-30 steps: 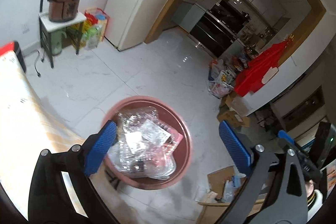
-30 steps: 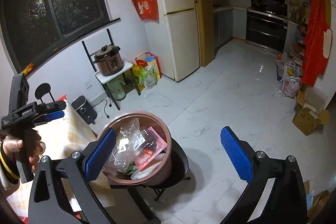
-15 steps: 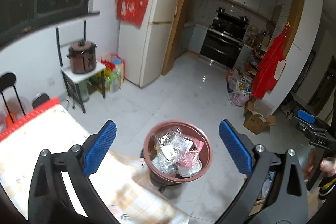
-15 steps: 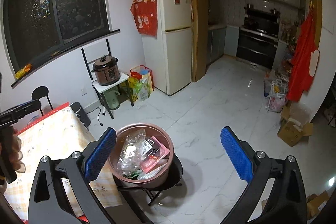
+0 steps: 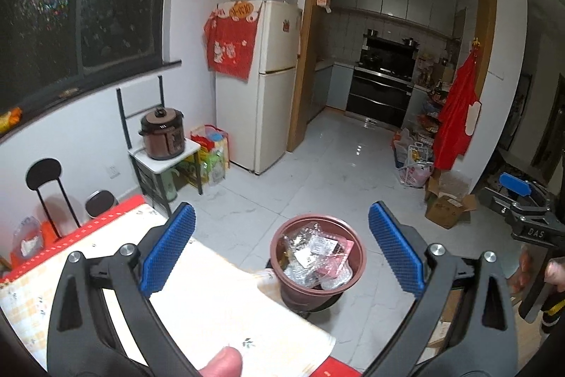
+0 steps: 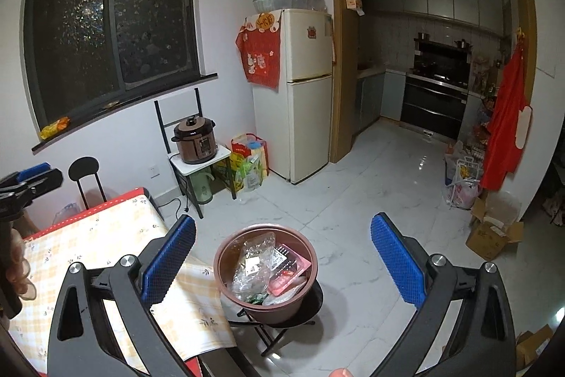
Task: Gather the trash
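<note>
A brown trash bin (image 5: 293, 288) full of clear plastic wrappers (image 5: 310, 249) and a pink tray stands on a black stool beside the table; it also shows in the right wrist view (image 6: 282, 306). My left gripper (image 5: 282, 249) is open and empty, raised above the table corner and back from the bin. My right gripper (image 6: 282, 257) is open and empty, also above and back from the bin. The right gripper shows at the right edge of the left wrist view (image 5: 519, 196). The left gripper shows at the left edge of the right wrist view (image 6: 28, 179).
A table with a yellow checked cloth (image 6: 88, 249) lies at lower left. A rice cooker (image 6: 194, 143) sits on a small stand by the fridge (image 6: 303, 94). Cardboard boxes (image 6: 491, 235) and bags lie on the white tile floor at right. A black chair (image 6: 84, 172) stands behind the table.
Both grippers have risen and pulled back from the bin, tilting up from a downward look. The bin now sits smaller and lower in both views. Both stay open.
</note>
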